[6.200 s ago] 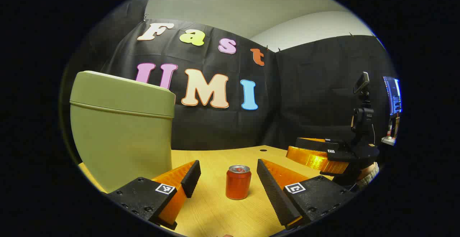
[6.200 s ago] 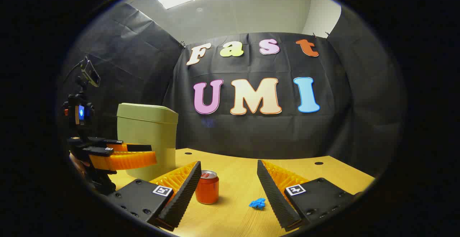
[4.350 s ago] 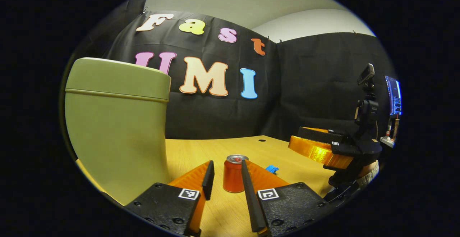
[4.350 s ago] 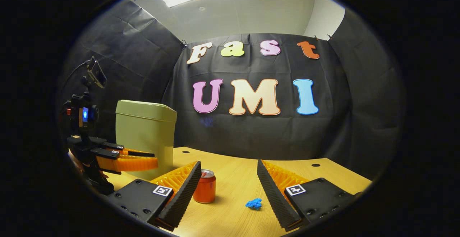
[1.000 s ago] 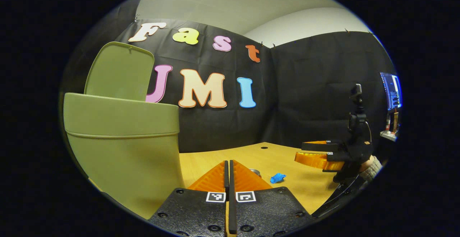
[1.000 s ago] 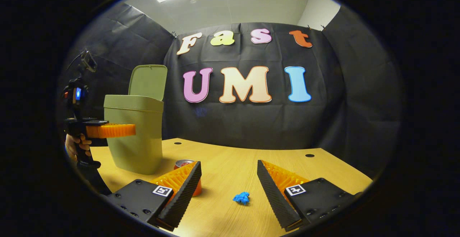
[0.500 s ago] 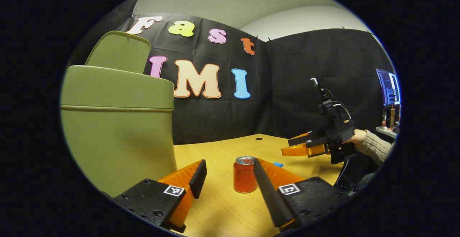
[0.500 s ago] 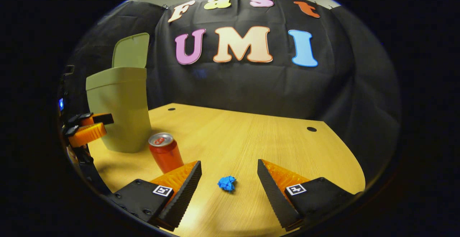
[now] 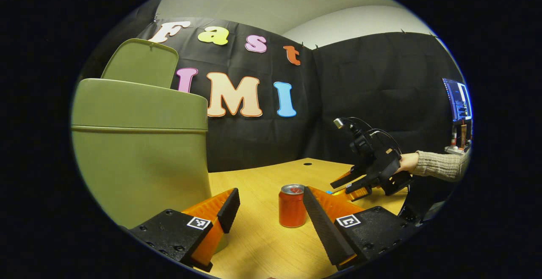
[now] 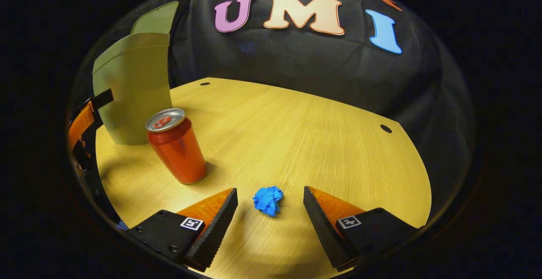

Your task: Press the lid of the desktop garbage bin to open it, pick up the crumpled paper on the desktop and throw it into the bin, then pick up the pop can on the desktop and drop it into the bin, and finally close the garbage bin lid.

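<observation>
Hovering spread wide, right gripper (image 10: 270,205) fingers straddling the crumpled paper (image 10: 268,200) without touching it, just right of the upright can (image 10: 177,145). Gaping too, left gripper (image 9: 271,207) near that can, beside the bin (image 9: 139,143) with lid (image 9: 139,63) standing open.

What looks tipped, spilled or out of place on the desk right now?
Nothing stands out. The pop can stands upright, the crumpled paper lies loose between the open right tool fingers, and the bin lid is up.
</observation>
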Tool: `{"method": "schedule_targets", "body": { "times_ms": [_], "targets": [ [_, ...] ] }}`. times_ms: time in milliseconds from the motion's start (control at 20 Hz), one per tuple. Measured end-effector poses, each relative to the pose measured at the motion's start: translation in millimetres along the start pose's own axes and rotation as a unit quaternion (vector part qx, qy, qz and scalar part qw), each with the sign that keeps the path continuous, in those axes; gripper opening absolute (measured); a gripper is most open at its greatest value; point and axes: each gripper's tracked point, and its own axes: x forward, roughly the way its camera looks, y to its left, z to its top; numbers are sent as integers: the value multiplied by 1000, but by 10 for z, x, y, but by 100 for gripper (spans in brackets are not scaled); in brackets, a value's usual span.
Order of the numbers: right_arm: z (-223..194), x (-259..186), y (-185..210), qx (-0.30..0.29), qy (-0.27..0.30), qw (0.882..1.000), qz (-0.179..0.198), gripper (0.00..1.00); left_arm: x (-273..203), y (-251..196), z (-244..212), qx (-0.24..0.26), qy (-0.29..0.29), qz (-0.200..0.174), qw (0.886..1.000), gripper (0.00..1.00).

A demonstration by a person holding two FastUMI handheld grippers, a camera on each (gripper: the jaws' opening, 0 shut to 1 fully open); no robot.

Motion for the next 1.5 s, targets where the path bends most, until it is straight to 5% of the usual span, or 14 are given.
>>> {"method": "schedule_targets", "body": {
  "times_ms": [200,450,550,650,850,1000,1500],
  "targets": [
    [-59,106,17,24,23,999,14,97,7,-8,-12,0,1,-3,1000,92],
    [-151,145,89,34,51,998,28,70,21,-12,-45,-6,8,-3,1000,96],
    [-136,146,83,27,49,998,26,29,16,-37,-63,-5,10,-7,1000,92],
    [-133,136,107,22,47,998,28,35,24,-60,-78,-4,12,-9,1000,92],
    [-136,119,103,11,45,999,28,16,39,-95,-112,-1,16,-13,1000,92],
    [-51,36,66,9,32,999,22,16,39,-107,-128,-3,19,-15,1000,92],
    [1240,-571,164,-5,-72,997,37,15,33,-166,-213,-10,39,-21,999,92]
  ]
}}
